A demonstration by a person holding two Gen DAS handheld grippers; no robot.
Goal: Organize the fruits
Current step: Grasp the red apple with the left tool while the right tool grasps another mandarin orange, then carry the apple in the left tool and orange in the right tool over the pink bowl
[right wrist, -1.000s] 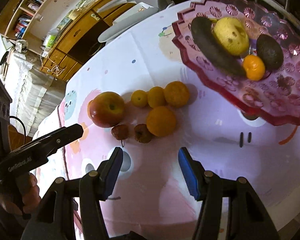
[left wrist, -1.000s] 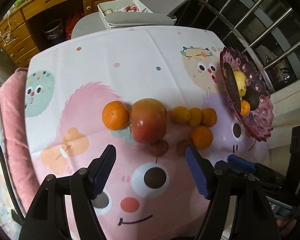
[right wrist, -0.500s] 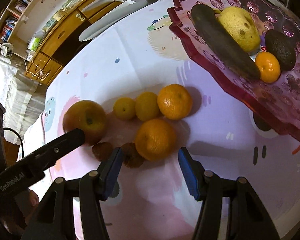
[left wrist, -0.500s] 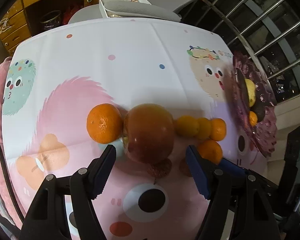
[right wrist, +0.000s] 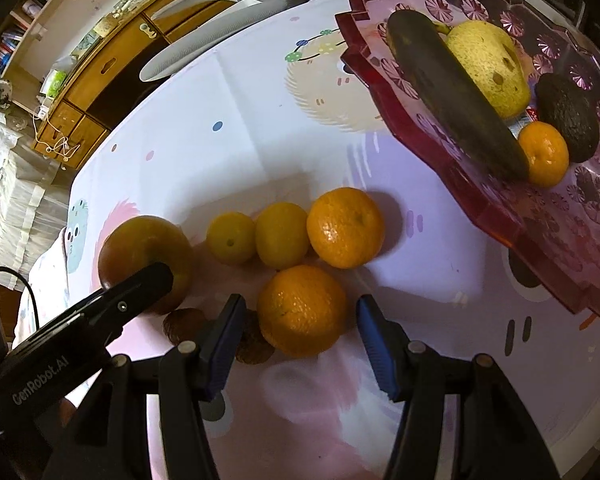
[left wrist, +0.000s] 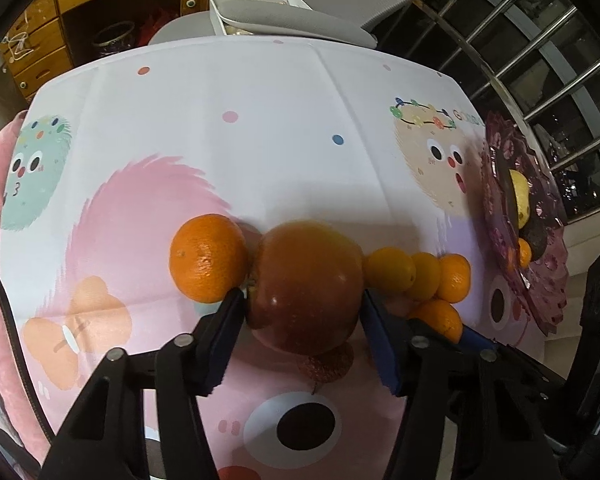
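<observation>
Your left gripper has just been closing and now clamps the apple between its pads, while your right gripper straddles the nearest orange, pads not yet touching it.

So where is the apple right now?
In the left wrist view the apple sits on the tablecloth between the left gripper pads, with a large orange touching its left side and small citrus to its right.

We are seeing the left tongs' arm covering part of the apple. The dish is running off the right edge, and the apple is hiding most of a small brown fruit.
</observation>
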